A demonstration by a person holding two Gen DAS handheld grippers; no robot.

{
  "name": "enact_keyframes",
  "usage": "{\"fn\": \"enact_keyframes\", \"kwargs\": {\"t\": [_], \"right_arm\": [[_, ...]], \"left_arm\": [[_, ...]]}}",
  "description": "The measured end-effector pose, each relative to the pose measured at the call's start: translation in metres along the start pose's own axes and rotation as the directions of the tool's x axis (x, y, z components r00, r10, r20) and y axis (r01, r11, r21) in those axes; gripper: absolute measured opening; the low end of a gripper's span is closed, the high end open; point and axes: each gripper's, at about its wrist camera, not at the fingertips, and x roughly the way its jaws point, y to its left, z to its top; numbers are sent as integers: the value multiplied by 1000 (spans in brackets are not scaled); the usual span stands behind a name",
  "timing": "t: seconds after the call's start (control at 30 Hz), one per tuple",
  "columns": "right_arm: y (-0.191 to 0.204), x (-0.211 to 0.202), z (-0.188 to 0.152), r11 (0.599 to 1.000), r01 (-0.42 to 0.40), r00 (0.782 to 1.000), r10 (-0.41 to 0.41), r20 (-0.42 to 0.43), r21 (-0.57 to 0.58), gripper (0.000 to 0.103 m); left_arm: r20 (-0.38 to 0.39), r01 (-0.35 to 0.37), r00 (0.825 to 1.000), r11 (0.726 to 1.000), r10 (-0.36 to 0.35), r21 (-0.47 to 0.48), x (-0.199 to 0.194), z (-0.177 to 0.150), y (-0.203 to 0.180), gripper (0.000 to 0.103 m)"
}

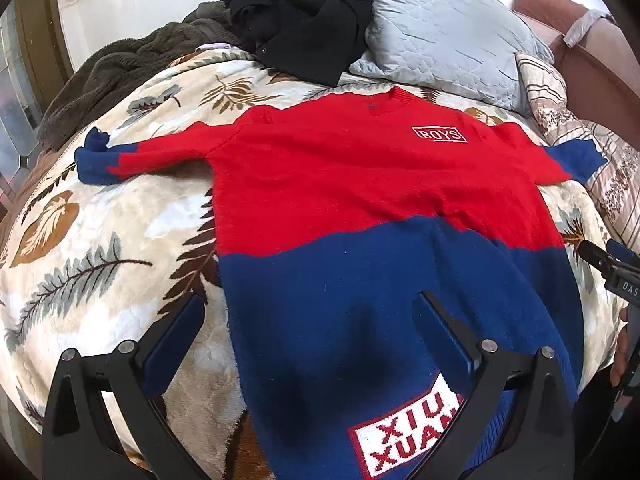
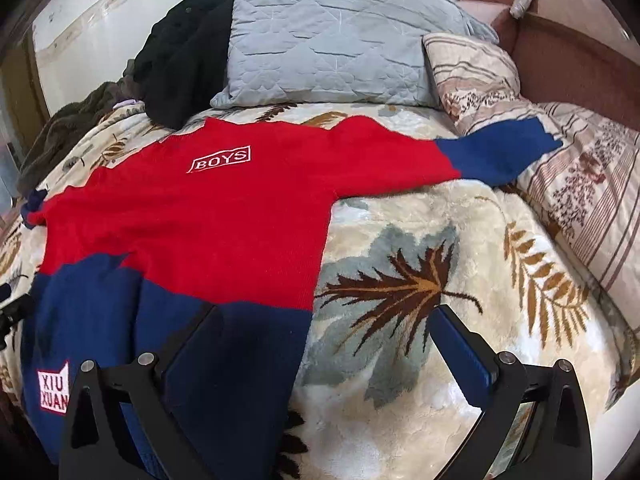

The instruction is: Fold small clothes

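Red-and-blue sweater (image 1: 360, 208) lying flat on the leaf-print blanket (image 1: 100, 240), sleeves spread left and right. Left gripper (image 1: 308, 340) and right gripper (image 2: 326, 344) hovering wide open over its near hem, gripping nothing.

The sweater (image 1: 360, 208) serves as my marker. Its hem runs off the bottom edge in both wrist views, and the white patch (image 1: 404, 440) near that hem reads only "XIU XUAN" before a claw finger (image 1: 452, 344) covers the rest. Beyond its collar, the black garment (image 1: 300, 12) is cut by the top edge. Past its far sleeve, a hand (image 1: 622, 356) is mostly out of frame.
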Motion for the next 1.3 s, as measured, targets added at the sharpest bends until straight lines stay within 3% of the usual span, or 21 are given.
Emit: {"fn": "enact_keyframes", "kwargs": {"t": [0.8,1.3], "right_arm": [[-8,-4,-3,1000,10,1000,-10,14,21,103],[-17,-2,-3,998,28,1000,-28,2,50,102]], "left_arm": [[-18,1,1000,1000,-1,-13,5,-2,9,103],[-55,22,998,996,-27,-85,11,-4,27,103]]}}
